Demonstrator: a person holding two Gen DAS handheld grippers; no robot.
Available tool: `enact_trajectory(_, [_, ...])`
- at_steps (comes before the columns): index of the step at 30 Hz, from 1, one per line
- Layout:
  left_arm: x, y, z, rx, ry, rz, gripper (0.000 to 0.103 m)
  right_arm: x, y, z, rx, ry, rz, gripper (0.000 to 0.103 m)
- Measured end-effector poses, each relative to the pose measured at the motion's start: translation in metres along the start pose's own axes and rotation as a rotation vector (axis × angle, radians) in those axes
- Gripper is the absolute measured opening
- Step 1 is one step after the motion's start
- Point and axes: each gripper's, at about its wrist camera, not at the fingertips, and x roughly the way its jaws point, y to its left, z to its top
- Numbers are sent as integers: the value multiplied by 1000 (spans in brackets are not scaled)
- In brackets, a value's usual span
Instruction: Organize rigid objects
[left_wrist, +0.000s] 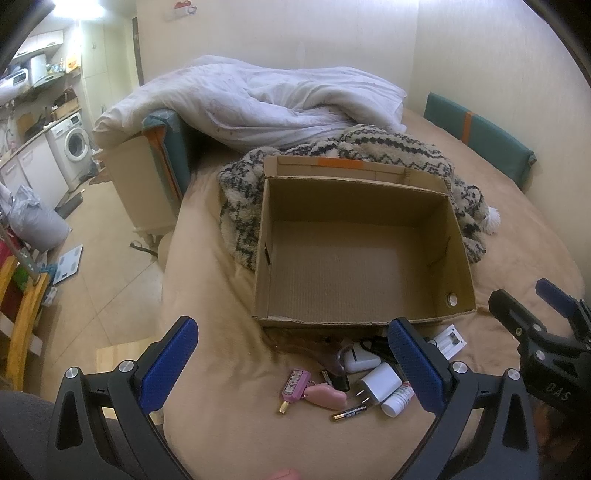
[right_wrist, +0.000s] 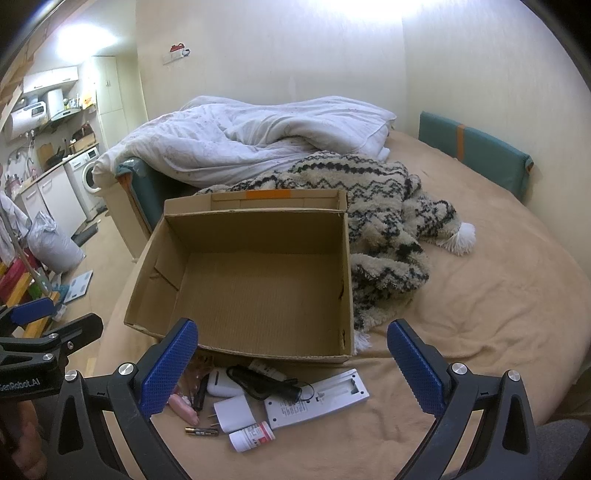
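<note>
An open, empty cardboard box (left_wrist: 354, 254) (right_wrist: 251, 280) sits on the tan bed. Small items lie in front of it: a white plug adapter (left_wrist: 376, 386) (right_wrist: 232, 412), a white pill bottle (left_wrist: 397, 400) (right_wrist: 251, 436), a battery (left_wrist: 349, 412) (right_wrist: 201, 431), a pink object (left_wrist: 325, 397) (right_wrist: 184, 406), a pink-purple bottle (left_wrist: 293, 386), a white case (left_wrist: 362, 360) (right_wrist: 218, 384), a black corded item (right_wrist: 258, 382) and a white remote-like device (right_wrist: 317, 400). My left gripper (left_wrist: 291, 365) is open above the items. My right gripper (right_wrist: 291, 365) is open and empty over them.
A patterned fuzzy blanket (left_wrist: 369, 155) (right_wrist: 384, 229) lies behind and beside the box, a white duvet (left_wrist: 255, 99) (right_wrist: 258, 136) beyond it. A teal cushion (left_wrist: 480, 140) (right_wrist: 476, 155) leans on the wall. The bed edge drops to the floor (left_wrist: 110, 288) at left.
</note>
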Motion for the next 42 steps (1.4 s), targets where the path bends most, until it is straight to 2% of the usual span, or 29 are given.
enact_trajectory(27, [0,3,2,-5,4,5,103,-1,0,1,0,0,-1,103])
enact_trajectory(38, [3,16,7,-35,1,82,103,0,-4,2,27,16,-1,103])
enact_trajectory(42, [12,27,6,-65,45,128,103,2,-17,2,80,38,7,103])
